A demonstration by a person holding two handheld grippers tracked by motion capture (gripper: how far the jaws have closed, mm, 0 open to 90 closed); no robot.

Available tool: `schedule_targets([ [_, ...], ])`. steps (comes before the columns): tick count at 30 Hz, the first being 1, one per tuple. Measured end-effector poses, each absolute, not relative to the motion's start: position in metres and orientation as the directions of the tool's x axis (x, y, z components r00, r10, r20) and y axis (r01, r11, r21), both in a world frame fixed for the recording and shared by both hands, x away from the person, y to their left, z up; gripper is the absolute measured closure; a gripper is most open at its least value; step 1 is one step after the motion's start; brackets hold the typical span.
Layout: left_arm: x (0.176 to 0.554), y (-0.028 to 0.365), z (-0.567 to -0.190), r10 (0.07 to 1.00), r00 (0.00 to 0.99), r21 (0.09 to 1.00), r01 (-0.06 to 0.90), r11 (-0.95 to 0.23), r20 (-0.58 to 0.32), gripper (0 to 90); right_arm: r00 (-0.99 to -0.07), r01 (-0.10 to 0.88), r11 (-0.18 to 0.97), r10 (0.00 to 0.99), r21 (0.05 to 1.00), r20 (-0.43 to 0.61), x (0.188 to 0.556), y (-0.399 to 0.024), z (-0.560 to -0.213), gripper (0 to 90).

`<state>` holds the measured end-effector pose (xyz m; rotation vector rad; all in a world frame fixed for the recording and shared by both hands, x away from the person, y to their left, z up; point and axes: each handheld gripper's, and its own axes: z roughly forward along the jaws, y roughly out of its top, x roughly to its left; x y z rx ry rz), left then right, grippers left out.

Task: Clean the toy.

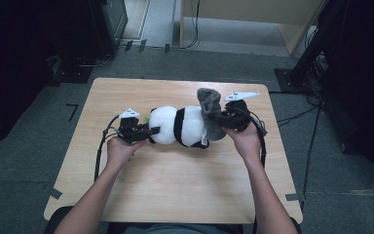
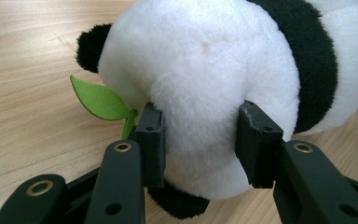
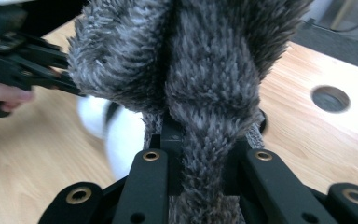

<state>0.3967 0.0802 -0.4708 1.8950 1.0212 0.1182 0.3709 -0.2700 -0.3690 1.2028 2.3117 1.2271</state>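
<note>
Panda toy [image 1: 177,126] lies on its side in the middle of your wooden table [image 1: 175,185], with its round white head toward your left hand and its black and white body toward your right. At the left end, your left gripper [image 1: 146,131] reaches in from the side, low over the table, and its two black jaws sit on both sides of the soft white head. In the left gripper view the pads [image 2: 151,140] press into the fluffy fur, so the head bulges between them; the jaws are partly closed and they have hold of the panda's head. A green felt leaf [image 2: 101,100] pokes out just beside the left pad, and one black ear [image 2: 91,46] shows near it. A second black bit of fur peeks out under the head, close to the jaws. Going across to the right, a black band wraps around the white body. Past that comes a fuzzy grey cloth [image 1: 212,114], which stands up from the panda's far end and touches it. Your right gripper [image 1: 226,118] holds that grey cloth. In the right gripper view its jaws are squeezed nearly together, and the grey fuzz [image 3: 200,93] is pinched tight between them and puffs out wide above. A round hole [image 3: 330,99] in the table shows off to the right of it.
</note>
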Motion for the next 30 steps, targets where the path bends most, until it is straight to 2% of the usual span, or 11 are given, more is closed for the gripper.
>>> schedule_targets([
  [12,0.395,0.080,-0.467,0.696,0.640,0.762,0.613,-0.208,-0.325,60.0,-0.729,0.491,0.361,0.668,0.793,0.147,0.369,-0.206,-0.368,77.7],
  [25,0.394,0.080,-0.463,0.691,0.640,0.755,0.622,-0.208,-0.337,60.9,-0.809,0.468,0.445,0.564,0.763,0.168,0.367,-0.128,-0.402,77.8],
  [30,0.394,0.081,-0.465,0.694,0.635,0.754,0.625,-0.202,-0.340,61.5,-0.798,0.491,0.422,0.570,0.762,0.198,0.371,-0.122,-0.417,78.1],
])
